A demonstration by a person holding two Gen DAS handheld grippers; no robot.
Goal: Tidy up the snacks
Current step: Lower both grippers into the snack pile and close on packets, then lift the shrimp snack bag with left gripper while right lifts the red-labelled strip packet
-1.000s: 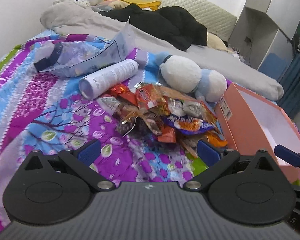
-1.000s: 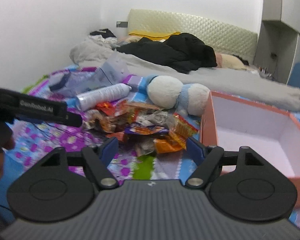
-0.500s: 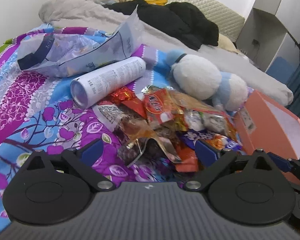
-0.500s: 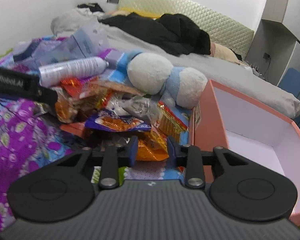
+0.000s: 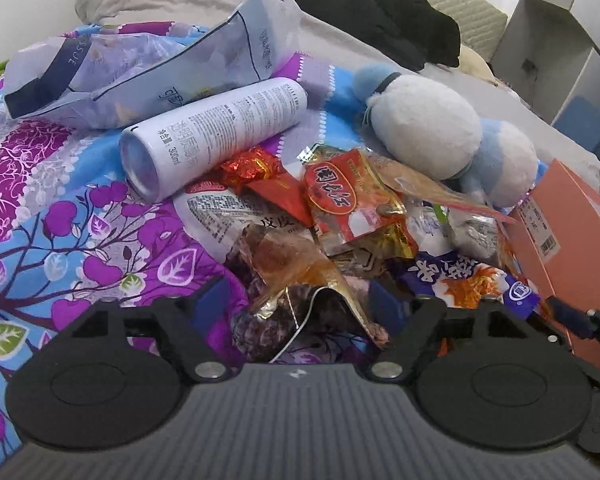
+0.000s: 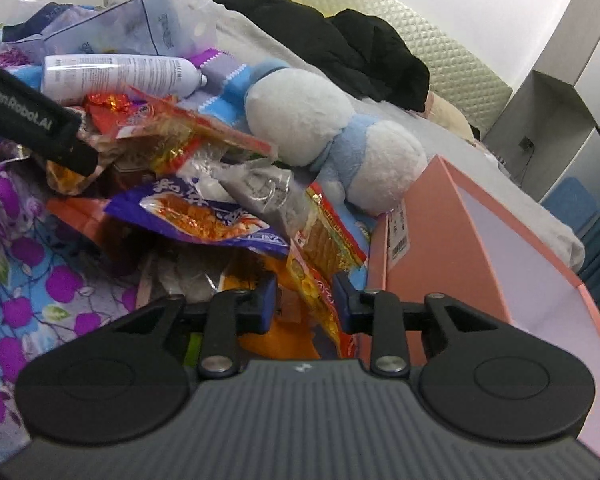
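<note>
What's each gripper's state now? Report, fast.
Left gripper: open, jaws just been closing around the purple snack wrapper, not pressing it.
Right gripper: jaws just been closing on the orange snack packet; grip cannot be told.

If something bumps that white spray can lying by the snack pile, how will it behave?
The white spray can lies on its side on the soft floral bedspread, so it would probably roll, though only sluggishly. It looks rigid and smooth, likely slippery to pinch. Its weight cannot be judged.

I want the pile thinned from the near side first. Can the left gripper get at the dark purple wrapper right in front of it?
Probably yes. The left gripper has been closing, its jaws still apart on either side of the dark purple wrapper, and nothing covers that near edge.
</note>
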